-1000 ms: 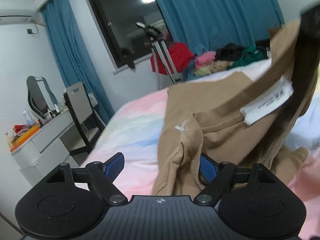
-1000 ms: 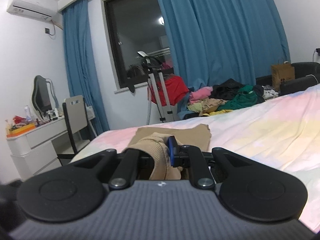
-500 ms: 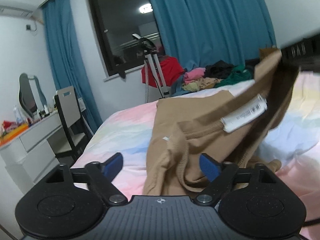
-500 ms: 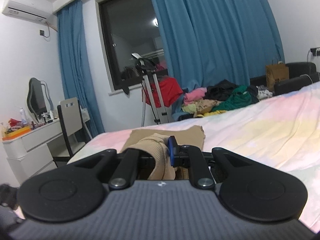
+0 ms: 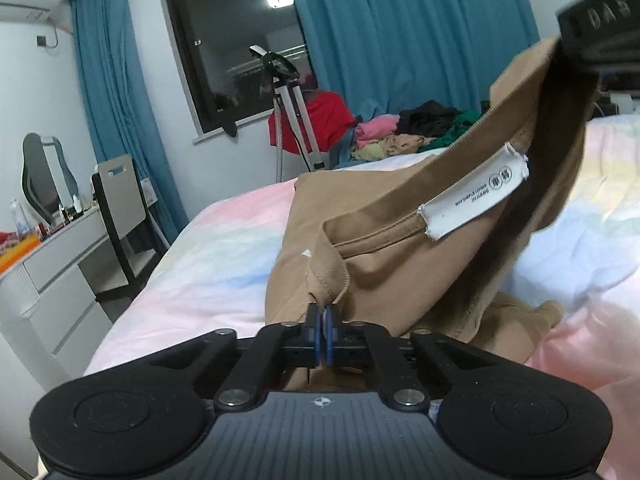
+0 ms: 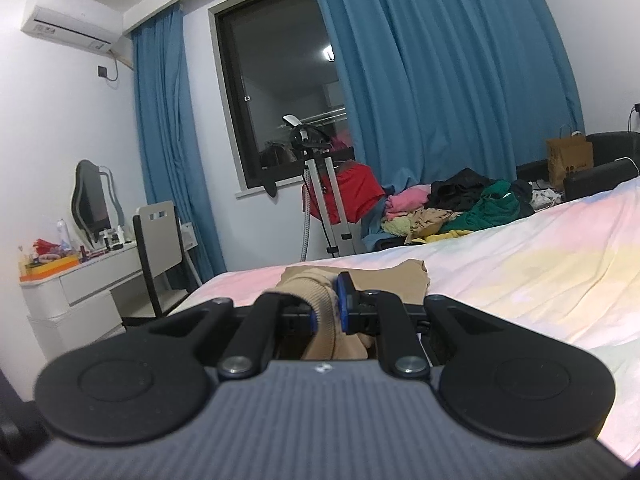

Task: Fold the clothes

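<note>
A tan shirt (image 5: 400,264) lies partly on the pastel bedsheet (image 5: 208,264), its neckband with a white label (image 5: 476,204) lifted up to the right. My left gripper (image 5: 322,334) is shut on the ribbed neck edge near the shoulder. My right gripper (image 6: 326,310) is shut on another ribbed part of the same shirt (image 6: 316,296); its body shows at the top right of the left wrist view (image 5: 600,28), holding the collar high. The rest of the shirt lies flat beyond it (image 6: 384,284).
A pile of mixed clothes (image 6: 452,208) sits at the bed's far edge. A tripod stand (image 6: 320,196) with a red garment stands by the window. A white dresser (image 6: 80,292) with a mirror and a chair (image 6: 160,240) are left of the bed.
My left gripper was open beside the shirt's neck edge and has closed on it. My right gripper has stayed shut on the shirt and has lifted the collar higher.
</note>
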The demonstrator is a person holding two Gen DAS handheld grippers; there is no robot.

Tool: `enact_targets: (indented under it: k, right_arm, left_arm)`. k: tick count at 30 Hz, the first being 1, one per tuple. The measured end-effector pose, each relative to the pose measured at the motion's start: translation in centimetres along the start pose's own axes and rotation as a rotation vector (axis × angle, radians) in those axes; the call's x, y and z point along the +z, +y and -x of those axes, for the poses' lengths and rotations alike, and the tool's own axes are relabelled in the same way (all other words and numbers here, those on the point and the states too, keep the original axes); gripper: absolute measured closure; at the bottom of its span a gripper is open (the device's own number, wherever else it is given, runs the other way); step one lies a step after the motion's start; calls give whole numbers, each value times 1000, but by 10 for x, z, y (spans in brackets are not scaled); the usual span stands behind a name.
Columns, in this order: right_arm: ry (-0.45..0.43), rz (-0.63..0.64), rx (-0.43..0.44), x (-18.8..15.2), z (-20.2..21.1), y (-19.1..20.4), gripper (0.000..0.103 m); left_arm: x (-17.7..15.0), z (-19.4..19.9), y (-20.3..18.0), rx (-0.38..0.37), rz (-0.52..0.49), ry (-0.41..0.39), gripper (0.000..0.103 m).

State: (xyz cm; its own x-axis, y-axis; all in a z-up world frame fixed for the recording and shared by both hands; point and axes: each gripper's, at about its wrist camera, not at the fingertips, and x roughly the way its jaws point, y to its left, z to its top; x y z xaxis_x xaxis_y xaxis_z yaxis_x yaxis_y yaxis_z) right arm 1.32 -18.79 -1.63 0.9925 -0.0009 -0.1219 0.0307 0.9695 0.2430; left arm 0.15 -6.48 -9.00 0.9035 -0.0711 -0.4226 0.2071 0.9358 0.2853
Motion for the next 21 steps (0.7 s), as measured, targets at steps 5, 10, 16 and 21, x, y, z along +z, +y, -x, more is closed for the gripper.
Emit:
enact_targets:
  k: [5, 10, 16, 21]
  right_arm:
    - [51, 6, -36, -4, -10, -5, 90]
    - [94, -15, -52, -8, -16, -9, 90]
    - [67, -33, -31, -4, -9, -10, 90]
    - [66, -34, -23, -4, -7, -10, 90]
  left_arm:
    - [3, 40, 30, -46, 110, -48, 102]
    - [-2, 71, 55, -108, 225, -37, 102]
    - [-5, 68, 57, -98, 249, -17, 98]
    - [-5, 62, 55, -78, 255, -11, 48]
